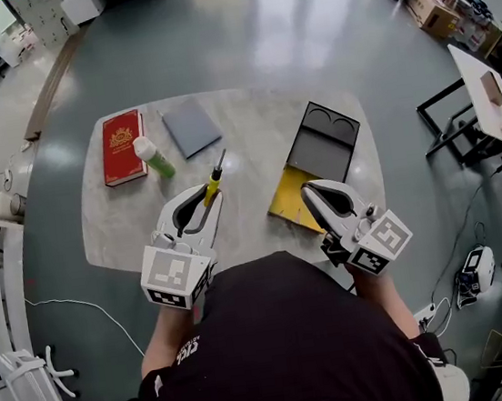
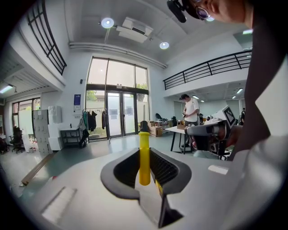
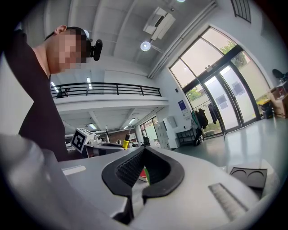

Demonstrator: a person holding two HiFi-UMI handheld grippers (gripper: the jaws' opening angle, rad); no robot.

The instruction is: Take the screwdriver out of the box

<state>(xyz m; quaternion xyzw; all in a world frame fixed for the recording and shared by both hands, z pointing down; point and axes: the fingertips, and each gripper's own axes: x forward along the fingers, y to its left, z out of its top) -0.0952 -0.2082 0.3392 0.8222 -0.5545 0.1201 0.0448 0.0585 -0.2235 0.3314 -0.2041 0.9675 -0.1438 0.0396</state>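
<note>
In the head view my left gripper [image 1: 207,199] is shut on the yellow-handled screwdriver [image 1: 213,183]. It holds the tool above the table, with the dark shaft pointing away from me. In the left gripper view the yellow handle [image 2: 144,157] stands upright between the black pads. The open black box [image 1: 322,144] with its yellow part [image 1: 290,204] lies on the table to the right of the tool. My right gripper [image 1: 309,189] hovers over the box's near end, its tips together and nothing between them. In the right gripper view its jaws [image 3: 144,150] meet at the tip.
On the pale table [image 1: 249,113] lie a red book [image 1: 123,146], a green bottle [image 1: 154,157] on its side and a grey pad [image 1: 191,127], all at the far left. Desks, chairs and cardboard boxes ring the room beyond the grey floor.
</note>
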